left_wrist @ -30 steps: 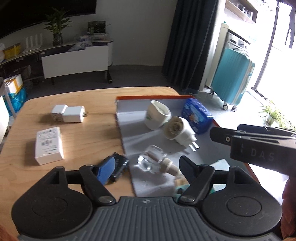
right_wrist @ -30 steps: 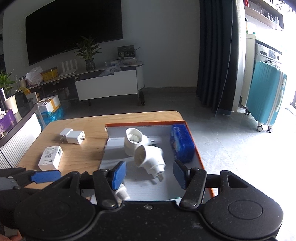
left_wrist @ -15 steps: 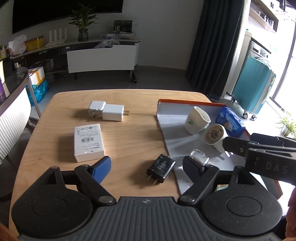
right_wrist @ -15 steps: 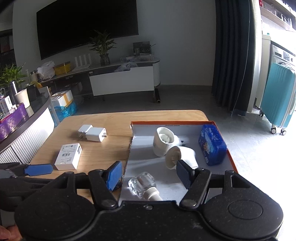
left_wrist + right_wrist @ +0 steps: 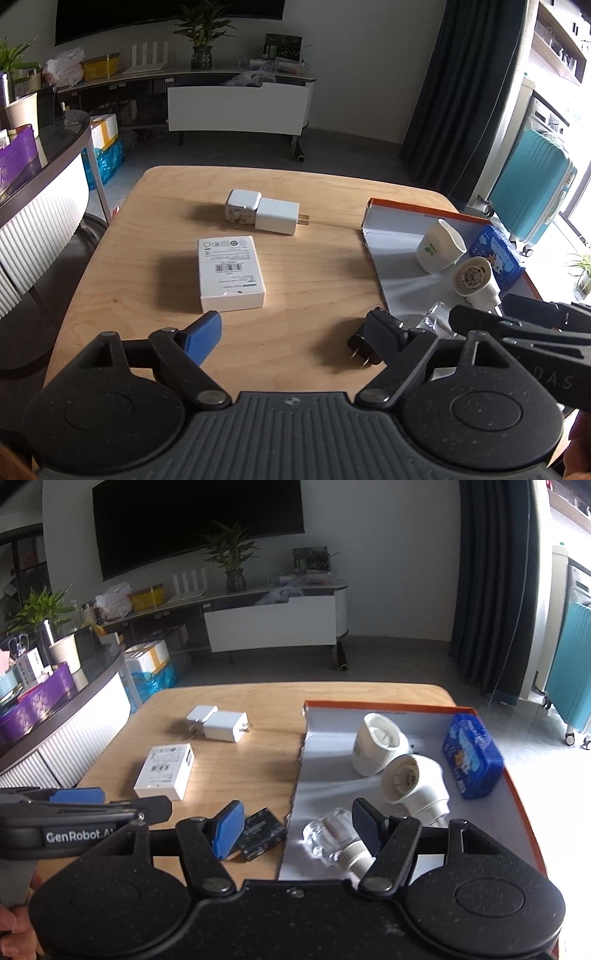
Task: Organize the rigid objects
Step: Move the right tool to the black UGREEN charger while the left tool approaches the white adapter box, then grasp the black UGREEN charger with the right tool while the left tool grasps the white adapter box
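Observation:
A black charger (image 5: 364, 349) lies on the wooden table (image 5: 314, 266) just left of the orange-rimmed tray (image 5: 406, 205). My left gripper (image 5: 293, 334) hangs open above the table's near part, with the charger by its right finger. A white box (image 5: 231, 273) and two white chargers (image 5: 260, 214) lie farther out. My right gripper (image 5: 297, 827) is open over the tray's near left corner, the black charger (image 5: 260, 832) by its left pad and a clear glass bottle (image 5: 332, 836) by its right finger. Neither gripper holds anything.
The tray (image 5: 369, 704) also holds a white cup (image 5: 376, 749), a white plug-in device (image 5: 413, 782) and a blue packet (image 5: 472, 757). A counter (image 5: 66, 709) stands left of the table, a teal suitcase (image 5: 532, 184) at the right. A hand (image 5: 14, 926) grips the left gripper's handle.
Both grippers have moved left, the left one from over the tray to over the bare table. Both pairs of jaws stand wider than a second ago. The objects have stayed put.

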Motion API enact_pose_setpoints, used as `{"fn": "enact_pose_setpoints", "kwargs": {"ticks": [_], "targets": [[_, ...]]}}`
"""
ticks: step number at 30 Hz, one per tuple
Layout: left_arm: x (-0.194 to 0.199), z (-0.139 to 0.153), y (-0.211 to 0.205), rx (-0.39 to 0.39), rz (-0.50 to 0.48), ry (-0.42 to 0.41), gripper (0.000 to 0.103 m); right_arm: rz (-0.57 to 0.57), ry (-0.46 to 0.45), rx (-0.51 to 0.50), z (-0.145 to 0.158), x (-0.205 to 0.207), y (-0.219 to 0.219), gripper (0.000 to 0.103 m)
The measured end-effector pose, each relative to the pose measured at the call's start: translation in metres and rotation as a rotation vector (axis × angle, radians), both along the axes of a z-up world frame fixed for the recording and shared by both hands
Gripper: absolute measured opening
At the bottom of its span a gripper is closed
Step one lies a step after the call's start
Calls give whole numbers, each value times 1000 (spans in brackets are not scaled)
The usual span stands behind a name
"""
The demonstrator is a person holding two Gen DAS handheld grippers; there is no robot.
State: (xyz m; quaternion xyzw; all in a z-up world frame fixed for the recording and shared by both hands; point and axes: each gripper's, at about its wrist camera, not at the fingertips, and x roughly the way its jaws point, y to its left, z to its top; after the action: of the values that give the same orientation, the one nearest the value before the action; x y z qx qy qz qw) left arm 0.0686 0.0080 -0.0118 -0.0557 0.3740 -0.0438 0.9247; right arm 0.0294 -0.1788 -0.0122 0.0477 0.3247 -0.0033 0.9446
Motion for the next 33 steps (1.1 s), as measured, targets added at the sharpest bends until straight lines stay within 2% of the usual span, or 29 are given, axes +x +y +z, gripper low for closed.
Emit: {"fn": "enact_pose_setpoints", "kwargs": {"ticks": [18, 25, 33], "targets": [[14, -19, 26, 1, 71, 43, 91, 72, 64, 6, -23, 19, 18, 78], [31, -28, 35, 9, 105, 66, 96, 186, 71, -8, -30, 30, 20, 79], [54, -39, 39, 20, 121, 76, 101, 325, 111, -72, -41, 52, 20, 81]]}}
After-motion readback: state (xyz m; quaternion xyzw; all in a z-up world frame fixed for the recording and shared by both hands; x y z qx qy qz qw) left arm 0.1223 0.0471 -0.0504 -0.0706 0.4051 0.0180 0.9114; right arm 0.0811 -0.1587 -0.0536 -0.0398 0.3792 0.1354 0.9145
